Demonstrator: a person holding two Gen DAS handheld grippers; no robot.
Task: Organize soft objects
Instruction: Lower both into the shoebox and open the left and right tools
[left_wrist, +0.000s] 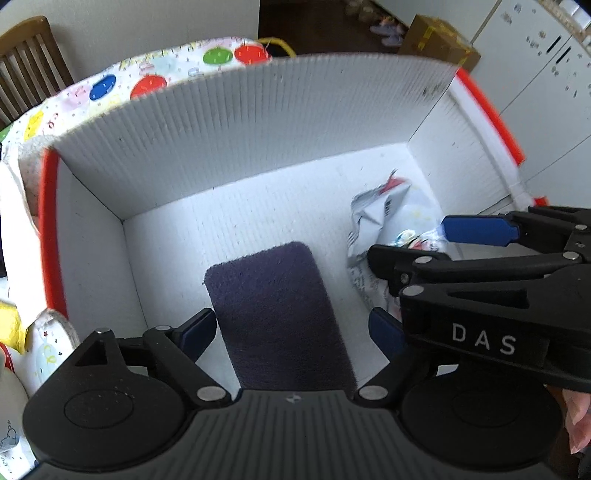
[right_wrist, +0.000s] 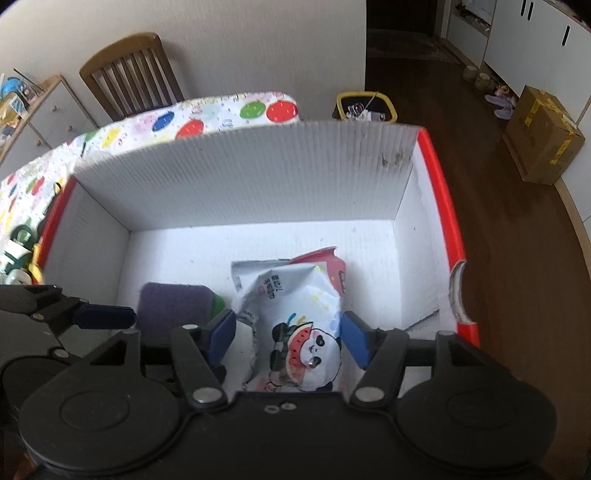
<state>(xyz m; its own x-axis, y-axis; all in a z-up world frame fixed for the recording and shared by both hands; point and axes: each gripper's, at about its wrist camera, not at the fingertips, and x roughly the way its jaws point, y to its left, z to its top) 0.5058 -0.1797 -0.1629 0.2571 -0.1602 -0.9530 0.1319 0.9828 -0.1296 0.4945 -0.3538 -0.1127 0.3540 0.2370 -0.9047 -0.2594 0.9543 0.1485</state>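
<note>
A white corrugated box (left_wrist: 240, 129) with a red rim (right_wrist: 441, 192) fills both views. On its floor lies a purple sponge (left_wrist: 277, 306), with a green edge showing in the right wrist view (right_wrist: 173, 306). My left gripper (left_wrist: 290, 332) hangs over it, open, its blue pads clear of the sponge's sides. To the right, a crumpled white snack bag with a panda print (right_wrist: 299, 325) rests on the box floor (left_wrist: 373, 221). My right gripper (right_wrist: 288, 338) straddles this bag, open, its pads close beside the bag's edges. Each gripper shows at the edge of the other's view.
The box stands on a table with a dotted, colourful cloth (right_wrist: 207, 118). Small items lie left of the box (right_wrist: 18, 251). A wooden chair (right_wrist: 129, 74) stands behind the table. On the wooden floor are a yellow bin (right_wrist: 365, 107) and a cardboard carton (right_wrist: 543, 136).
</note>
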